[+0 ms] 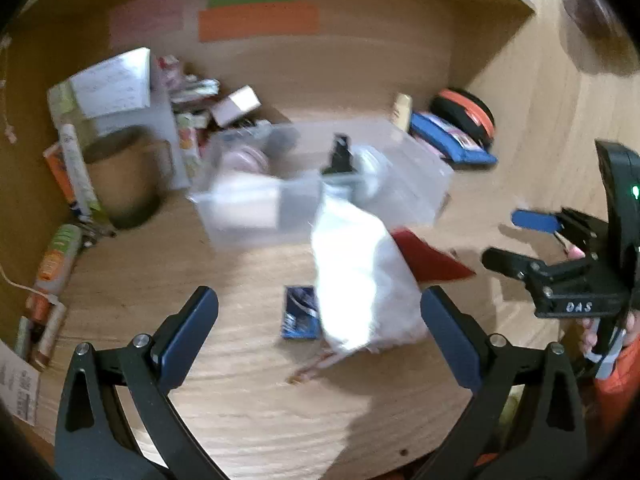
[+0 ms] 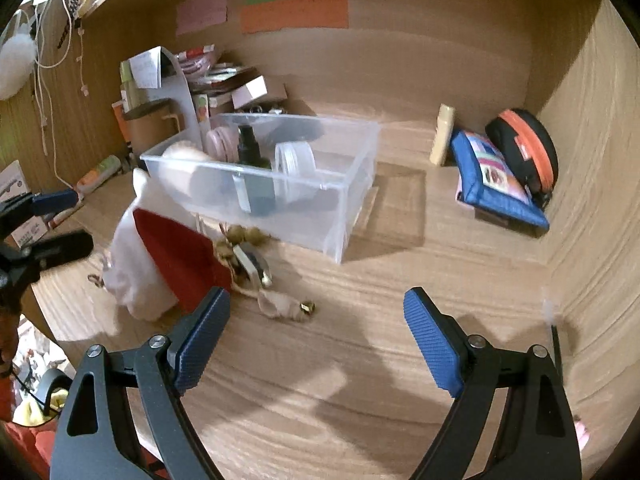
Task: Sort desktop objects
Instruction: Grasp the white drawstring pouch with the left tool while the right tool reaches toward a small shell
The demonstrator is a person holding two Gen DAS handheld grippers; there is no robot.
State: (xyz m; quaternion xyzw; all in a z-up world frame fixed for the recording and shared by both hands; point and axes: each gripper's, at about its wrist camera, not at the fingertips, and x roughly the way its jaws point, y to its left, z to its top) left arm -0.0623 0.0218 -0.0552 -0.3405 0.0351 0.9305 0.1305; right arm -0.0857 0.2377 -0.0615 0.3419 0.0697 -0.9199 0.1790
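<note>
The clear bin (image 2: 256, 168) already holds bottles and jars. A white pouch (image 1: 360, 280) and red card (image 2: 176, 256) (plus trinkets) lie loose nearby. Left gripper (image 1: 320, 336) and right gripper (image 2: 316, 336) both gape empty.

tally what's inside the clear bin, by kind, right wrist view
Inside the clear bin:
Dark pump bottle: 1
Clear round jar: 1
Pink round container: 1
Total: 3 that I can make out. A pale blurred shape at the bin's near left corner may be in front of it rather than inside, so it is not counted.
</note>
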